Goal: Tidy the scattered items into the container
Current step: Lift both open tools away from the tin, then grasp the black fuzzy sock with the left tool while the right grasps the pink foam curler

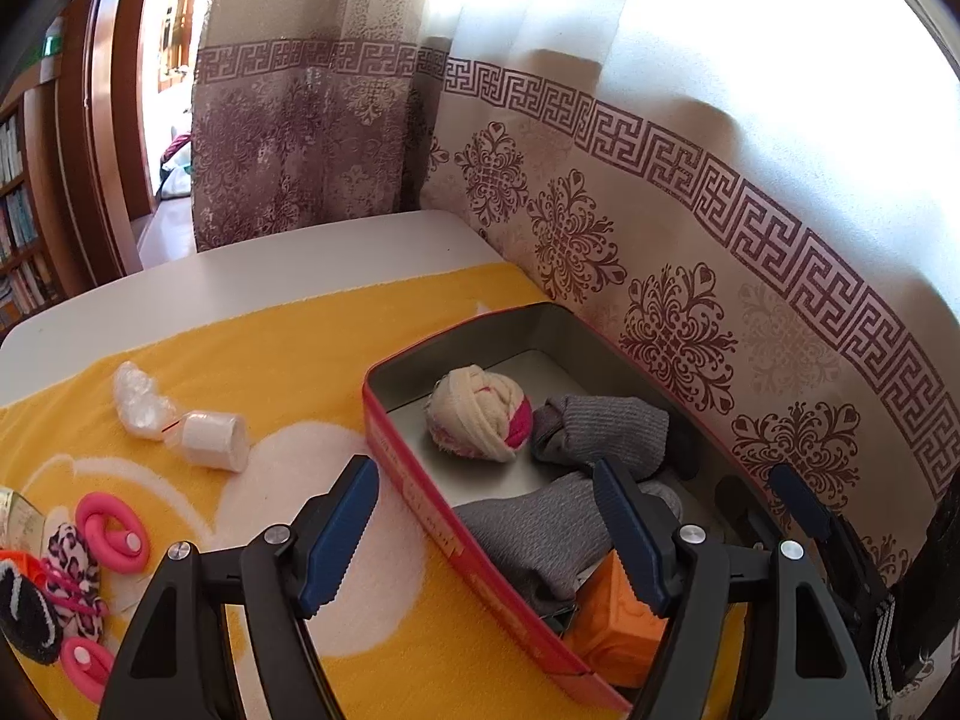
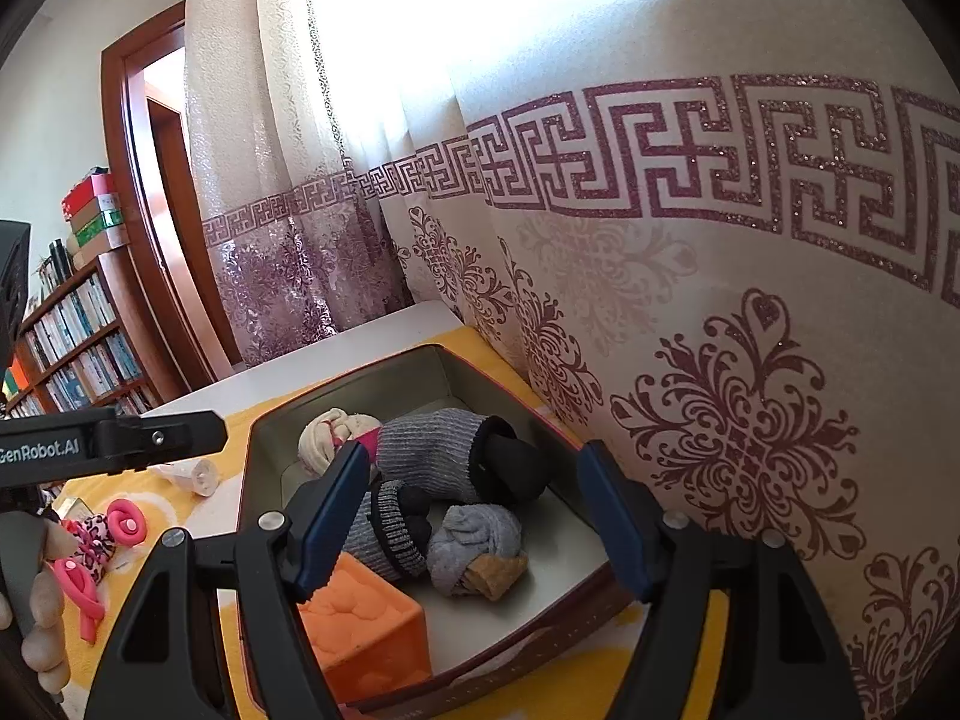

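Your left tool (image 1: 480, 534) is hanging empty, jaws apart, over the red rectangular tin (image 1: 420, 498). The white plastic-wrapped roll (image 1: 213, 441) is lying at ten o'clock, long axis pointing left-right; left hand's nearer. Right tool (image 2: 474, 516) is gaping too.

Left gripper (image 1: 486, 534): black angular frame, two dark-blue ribbed fingers (image 1: 339, 534), silver screws (image 1: 277, 535) at the pivots. Right gripper (image 2: 474, 525): identical black frame and blue ribbed fingers. At 9 o'clock in the right wrist view, the left unit's black body bears white "GenRobot.AI" lettering (image 2: 39, 451).
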